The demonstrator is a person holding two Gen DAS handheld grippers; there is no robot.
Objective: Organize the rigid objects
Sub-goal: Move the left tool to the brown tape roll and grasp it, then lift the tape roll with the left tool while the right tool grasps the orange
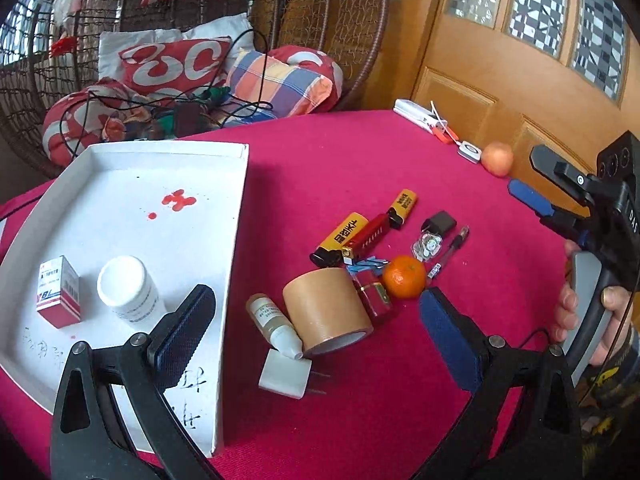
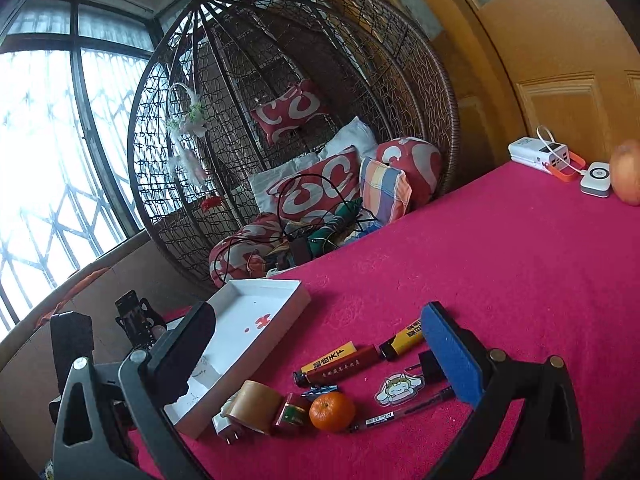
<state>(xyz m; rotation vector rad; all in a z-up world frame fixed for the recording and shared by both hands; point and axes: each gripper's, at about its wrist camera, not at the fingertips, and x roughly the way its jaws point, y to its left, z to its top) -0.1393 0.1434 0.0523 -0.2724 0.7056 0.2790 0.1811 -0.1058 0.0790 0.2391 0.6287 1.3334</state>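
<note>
A white tray (image 1: 132,240) lies on the left of the pink table and holds a red-and-white box (image 1: 58,292) and a white bottle (image 1: 128,292). My left gripper (image 1: 316,336) is open above a dropper bottle (image 1: 276,326), a brown tape roll (image 1: 326,312) and a white plug (image 1: 285,374), touching none. Beyond lie a mandarin (image 1: 404,276), a red box (image 1: 374,294), yellow and red lighters (image 1: 340,238), a black adapter (image 1: 438,222) and a pen (image 1: 448,252). My right gripper (image 2: 320,350) is open and empty, hovering over the lighters (image 2: 332,356) and mandarin (image 2: 332,410).
An apple (image 1: 498,158), a small white device (image 1: 469,151) and a white power bank (image 1: 416,114) sit by the table's far right edge near a wooden door. A wicker hanging chair (image 2: 300,100) with cushions and cables stands behind the table. A hand (image 1: 568,312) holds the right gripper's handle.
</note>
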